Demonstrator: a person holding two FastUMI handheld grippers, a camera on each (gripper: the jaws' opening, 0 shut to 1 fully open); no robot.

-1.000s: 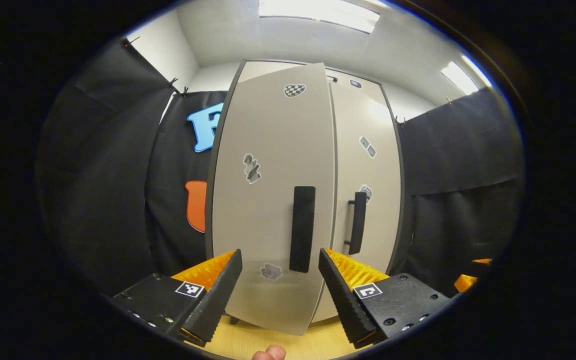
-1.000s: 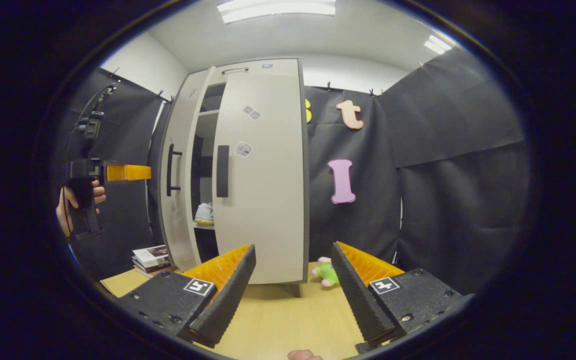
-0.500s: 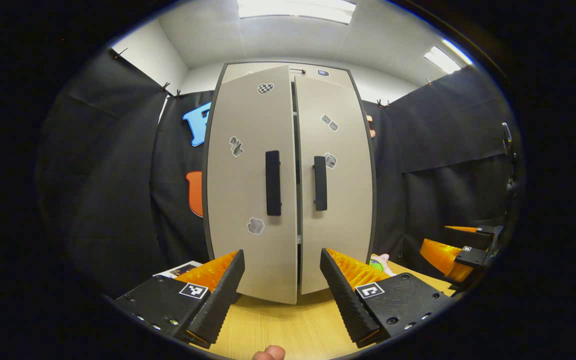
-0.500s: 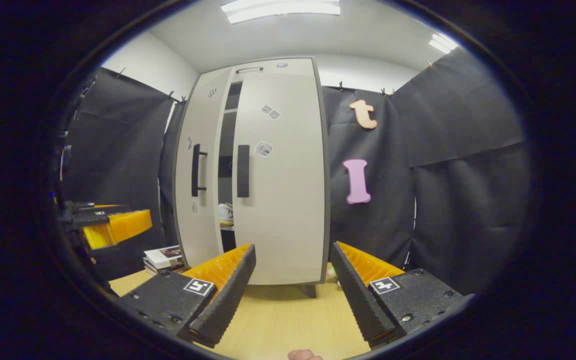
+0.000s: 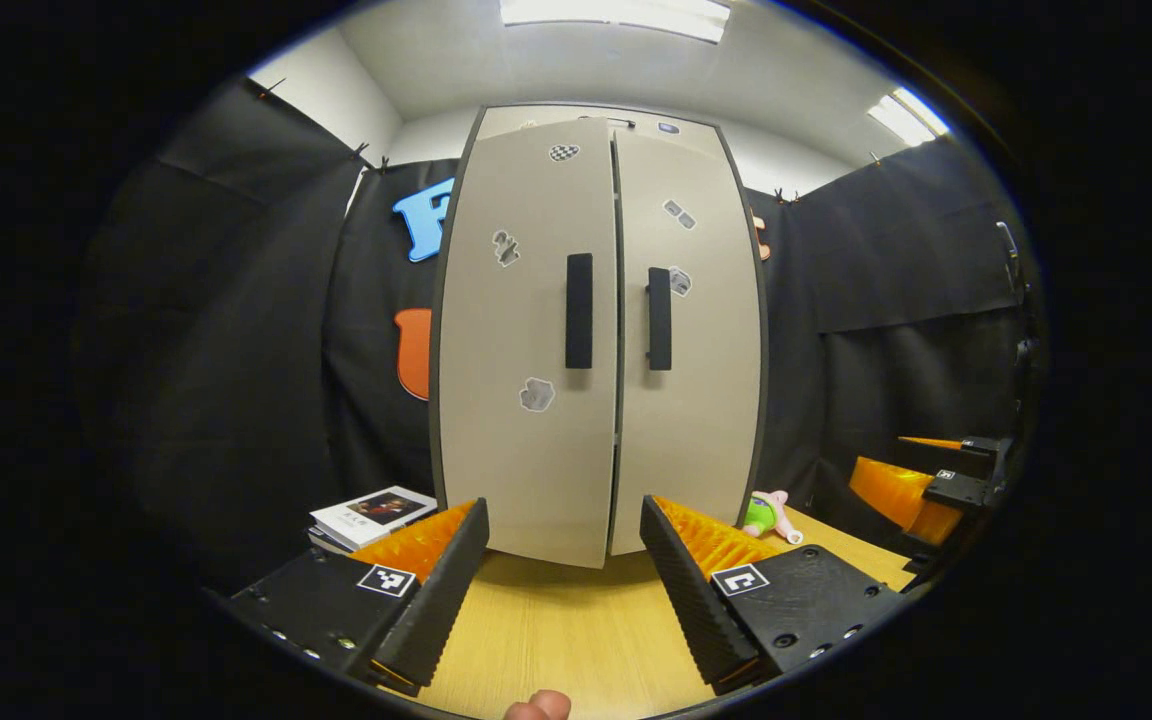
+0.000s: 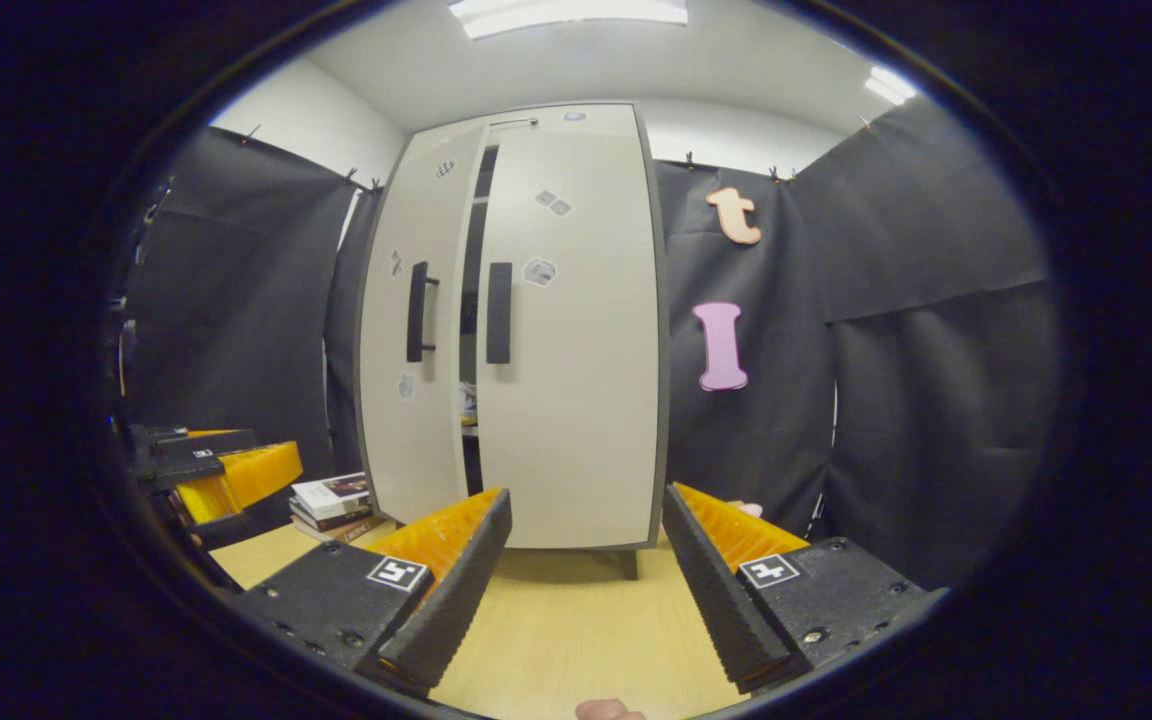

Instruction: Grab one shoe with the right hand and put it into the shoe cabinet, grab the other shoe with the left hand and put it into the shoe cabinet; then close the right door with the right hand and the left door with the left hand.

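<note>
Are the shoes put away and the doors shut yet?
Nearly. A shoe shows through the dark gap between the doors. The right door looks shut. The left door stands slightly ajar. Both the left gripper and right gripper are open, holding nothing. Left: push that door flush.

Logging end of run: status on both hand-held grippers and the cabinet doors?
Both hand-held grippers open, empty. Left door slightly ajar, right door shut. Nothing obstructing.

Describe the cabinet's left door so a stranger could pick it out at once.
Find the tall pale cabinet standing on the wooden table, against the black cloth. Its front is two doors, each with a dark vertical handle near the middle seam. The left door sits not quite shut, a dark gap beside it, unlike the right door.
</note>
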